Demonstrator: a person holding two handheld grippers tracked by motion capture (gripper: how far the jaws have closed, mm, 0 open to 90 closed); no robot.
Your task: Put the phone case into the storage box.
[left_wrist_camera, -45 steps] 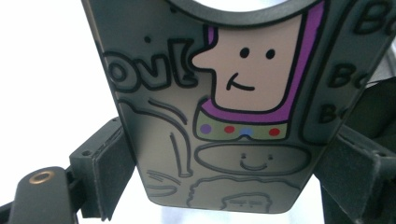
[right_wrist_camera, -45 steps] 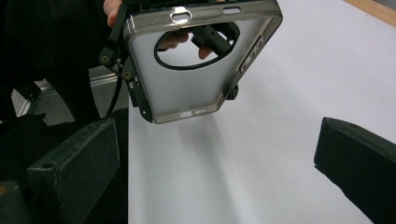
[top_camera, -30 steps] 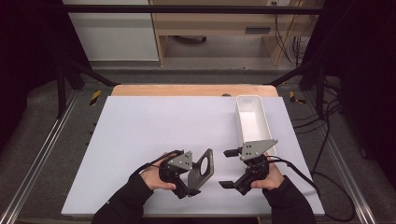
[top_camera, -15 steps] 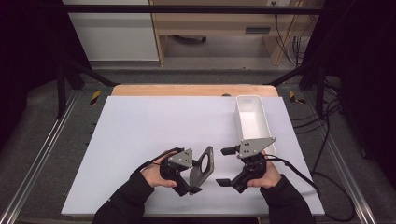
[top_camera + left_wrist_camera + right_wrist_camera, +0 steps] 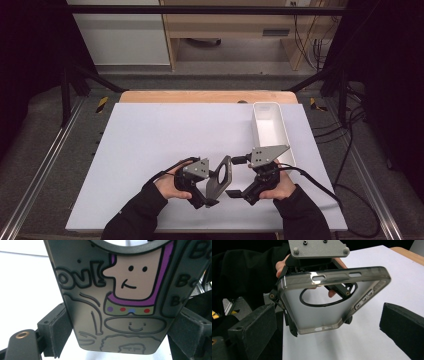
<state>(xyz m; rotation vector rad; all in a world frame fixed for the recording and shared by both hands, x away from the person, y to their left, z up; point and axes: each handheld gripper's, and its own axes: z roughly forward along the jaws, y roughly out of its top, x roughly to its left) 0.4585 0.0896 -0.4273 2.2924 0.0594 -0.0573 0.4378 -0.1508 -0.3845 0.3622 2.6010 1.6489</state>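
A translucent grey phone case (image 5: 220, 176) with a round camera hole is held on edge near the table's front, my left gripper (image 5: 207, 196) shut on its lower end. In the left gripper view the case (image 5: 117, 302) shows a cartoon drawing on its back and sits between the two pads (image 5: 58, 332). My right gripper (image 5: 236, 176) stands open just right of the case, one jaw above the other. In the right gripper view the case (image 5: 312, 315) faces me with its hollow side, its lower corner between my spread right gripper (image 5: 327, 332) jaws without touching them.
A long white tray (image 5: 281, 135) stands at the back right of the white table sheet (image 5: 165, 135). A wooden edge (image 5: 200, 97) runs along the far side. Cables trail off the right of the table.
My right gripper has drifted slightly left, closer to the case. The left gripper and the case have barely moved.
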